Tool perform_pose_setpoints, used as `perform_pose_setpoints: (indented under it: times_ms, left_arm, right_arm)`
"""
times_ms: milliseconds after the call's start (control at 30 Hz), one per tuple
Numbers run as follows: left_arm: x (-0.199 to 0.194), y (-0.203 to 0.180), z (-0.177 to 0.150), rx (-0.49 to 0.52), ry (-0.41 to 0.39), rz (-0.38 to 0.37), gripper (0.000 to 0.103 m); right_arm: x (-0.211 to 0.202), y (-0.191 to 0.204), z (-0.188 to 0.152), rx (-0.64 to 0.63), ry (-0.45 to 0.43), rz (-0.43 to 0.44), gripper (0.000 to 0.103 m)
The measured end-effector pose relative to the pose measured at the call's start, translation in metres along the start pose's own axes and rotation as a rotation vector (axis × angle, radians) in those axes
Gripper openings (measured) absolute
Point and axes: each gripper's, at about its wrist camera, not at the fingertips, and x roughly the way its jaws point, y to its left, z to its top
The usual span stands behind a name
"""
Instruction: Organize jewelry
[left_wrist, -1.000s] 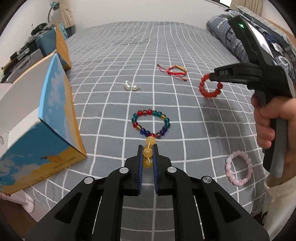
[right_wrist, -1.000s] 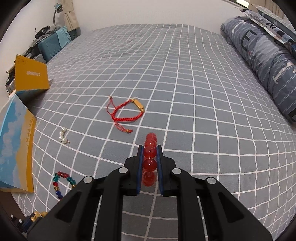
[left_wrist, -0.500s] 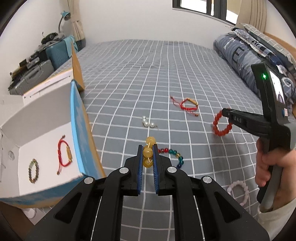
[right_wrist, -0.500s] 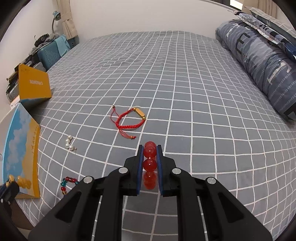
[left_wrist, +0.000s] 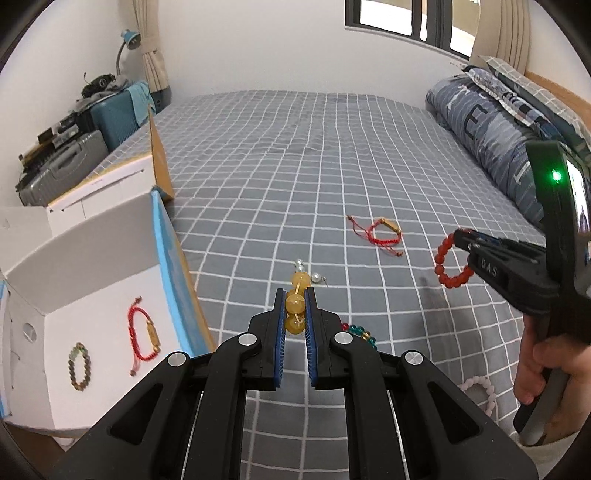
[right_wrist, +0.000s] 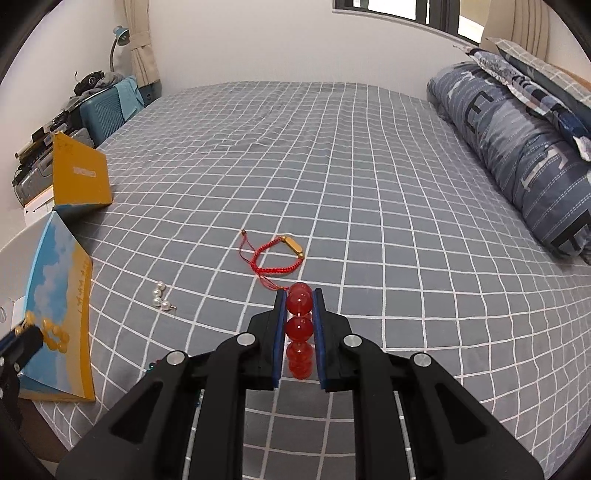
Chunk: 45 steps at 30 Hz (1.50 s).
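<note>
The bed (left_wrist: 332, 147) wears grey with a white grid; amber beads (left_wrist: 297, 302), red beads (right_wrist: 300, 328), blue-padded black tongs (left_wrist: 294, 317), a white-lined box (left_wrist: 92, 258).

Both views are evenly and fairly brightly lit by soft, diffuse light, with no harsh glare. The dark-framed window (left_wrist: 397, 22) at the top shows pale and washed out. Shadows are faint: a soft dark smudge lies on the grey checked bedsheet (left_wrist: 295, 166) beneath the red bead bracelet (left_wrist: 448, 264). Fisheye distortion bows the sheet's white grid lines outward, and black vignetting fills the corners. Focus is sharp, without motion blur.
</note>
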Motion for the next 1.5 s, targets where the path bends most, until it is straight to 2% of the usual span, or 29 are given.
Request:
perform_pose_setpoints:
  times_ms: [367, 800, 900, 1200, 1500]
  left_arm:
    - [-0.022, 0.050, 0.024, -0.042, -0.019, 0.082, 0.009]
    - [-0.063, 0.168, 0.015, -0.177, 0.012, 0.208, 0.009]
    - [-0.068, 0.189, 0.011, -0.179, 0.022, 0.268, 0.009]
    - [-0.060, 0.242, -0.017, -0.272, 0.110, 0.276, 0.009]
    - [-0.040, 0.267, -0.042, -0.315, 0.162, 0.284, 0.009]
  right_arm:
    - [-0.047, 0.053, 0.014, -0.048, -0.065, 0.031, 0.013]
    - [-0.098, 0.169, 0.030, -0.164, -0.101, 0.128, 0.013]
    - [-0.108, 0.197, 0.027, -0.182, -0.106, 0.168, 0.013]
    - [-0.111, 0.273, 0.005, -0.278, -0.077, 0.242, 0.013]
    - [-0.095, 0.309, -0.012, -0.320, -0.035, 0.266, 0.013]
